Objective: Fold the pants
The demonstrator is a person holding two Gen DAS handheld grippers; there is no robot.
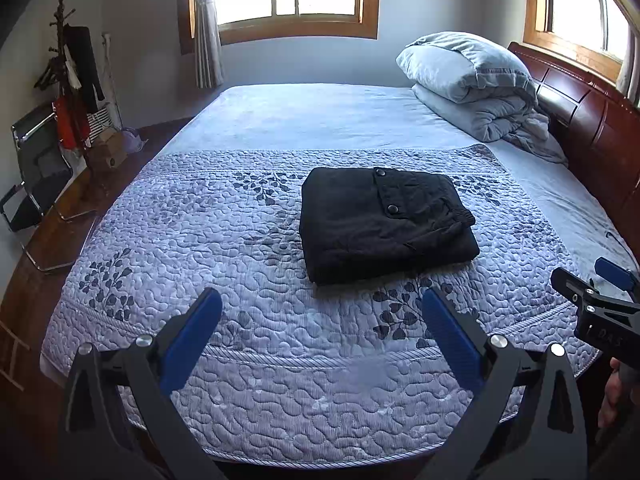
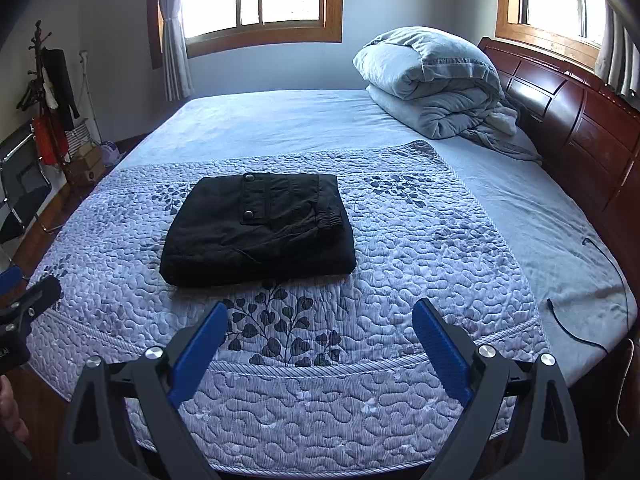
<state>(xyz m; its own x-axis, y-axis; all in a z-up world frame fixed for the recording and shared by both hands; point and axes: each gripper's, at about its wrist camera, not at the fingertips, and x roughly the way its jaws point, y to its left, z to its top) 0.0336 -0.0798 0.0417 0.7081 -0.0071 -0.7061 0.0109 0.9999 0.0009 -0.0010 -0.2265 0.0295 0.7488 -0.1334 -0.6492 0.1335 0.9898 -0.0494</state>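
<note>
Sunlit windows back a bed spread with a quilted lavender leaf-print coverlet [image 1: 160, 240], on which the black pants [image 1: 384, 224], folded into a thick rectangle, lie near the middle. Both the left gripper [image 1: 322, 312] and right gripper [image 2: 320, 320] hover short of the pants with blue-padded jaws spread wide, holding nothing. A folded pale-blue duvet [image 2: 432, 80] sits by the dark wooden headboard [image 2: 580, 120].

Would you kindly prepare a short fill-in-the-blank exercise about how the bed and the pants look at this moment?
1. The black pants lie ____ into a compact bundle on the quilted bedspread.
2. The left gripper and the right gripper both have their jaws ____.
3. The rolled duvet sits next to the wooden ____.

Missing words: folded; open; headboard
</note>
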